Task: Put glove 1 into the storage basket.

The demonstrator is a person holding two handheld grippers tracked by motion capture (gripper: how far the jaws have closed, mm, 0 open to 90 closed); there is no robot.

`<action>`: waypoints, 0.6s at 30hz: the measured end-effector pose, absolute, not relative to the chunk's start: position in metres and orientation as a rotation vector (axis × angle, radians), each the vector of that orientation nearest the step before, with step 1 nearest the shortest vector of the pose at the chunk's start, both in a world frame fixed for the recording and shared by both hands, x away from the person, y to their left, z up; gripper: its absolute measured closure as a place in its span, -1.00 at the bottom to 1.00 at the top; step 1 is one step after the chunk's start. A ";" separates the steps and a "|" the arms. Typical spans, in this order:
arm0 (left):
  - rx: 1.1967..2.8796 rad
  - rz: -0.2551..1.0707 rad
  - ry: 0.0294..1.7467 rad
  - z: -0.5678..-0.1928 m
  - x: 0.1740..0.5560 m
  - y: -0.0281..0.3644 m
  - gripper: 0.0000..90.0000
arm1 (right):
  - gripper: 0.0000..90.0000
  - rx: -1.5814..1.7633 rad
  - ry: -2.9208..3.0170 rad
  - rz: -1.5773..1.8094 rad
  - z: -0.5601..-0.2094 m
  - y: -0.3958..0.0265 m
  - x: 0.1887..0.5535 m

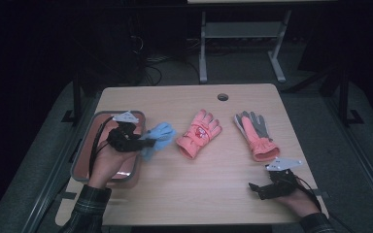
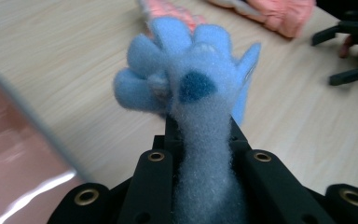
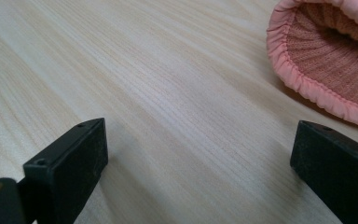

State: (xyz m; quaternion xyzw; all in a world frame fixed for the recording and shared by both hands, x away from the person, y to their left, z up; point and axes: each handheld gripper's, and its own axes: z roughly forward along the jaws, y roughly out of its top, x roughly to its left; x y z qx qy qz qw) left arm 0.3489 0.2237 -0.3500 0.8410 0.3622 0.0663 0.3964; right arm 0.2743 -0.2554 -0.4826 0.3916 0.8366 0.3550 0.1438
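Observation:
A fluffy blue glove (image 1: 158,138) (image 2: 186,79) hangs just above the table's left side, its cuff pinched in my left gripper (image 1: 148,142) (image 2: 200,135), which is shut on it right beside the tray. A pink glove (image 1: 199,133) lies flat at the table's middle. A second pink glove with a grey palm (image 1: 255,133) lies to its right, cuff toward me. My right gripper (image 1: 255,191) (image 3: 198,158) rests low at the front right, open, with bare wood between its jaws. In the right gripper view that glove's ribbed cuff (image 3: 331,60) lies just beyond the right jaw, apart from it.
A grey-rimmed tray (image 1: 85,145) (image 2: 9,154) with a pinkish floor sits at the table's left edge, under my left hand. A cable hole (image 1: 222,96) marks the far edge. A white table frame (image 1: 243,29) stands on the floor beyond. My right gripper (image 2: 349,51) shows far off in the left gripper view.

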 end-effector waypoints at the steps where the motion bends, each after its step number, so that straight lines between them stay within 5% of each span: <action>1: 2.122 0.170 0.931 -0.351 0.350 0.228 0.73 | -0.92 1.129 2.412 1.024 -0.483 -0.255 0.274; 18: 2.061 0.271 1.169 -0.366 0.364 0.307 0.72 | -0.92 1.127 2.415 1.025 -0.483 -0.255 0.274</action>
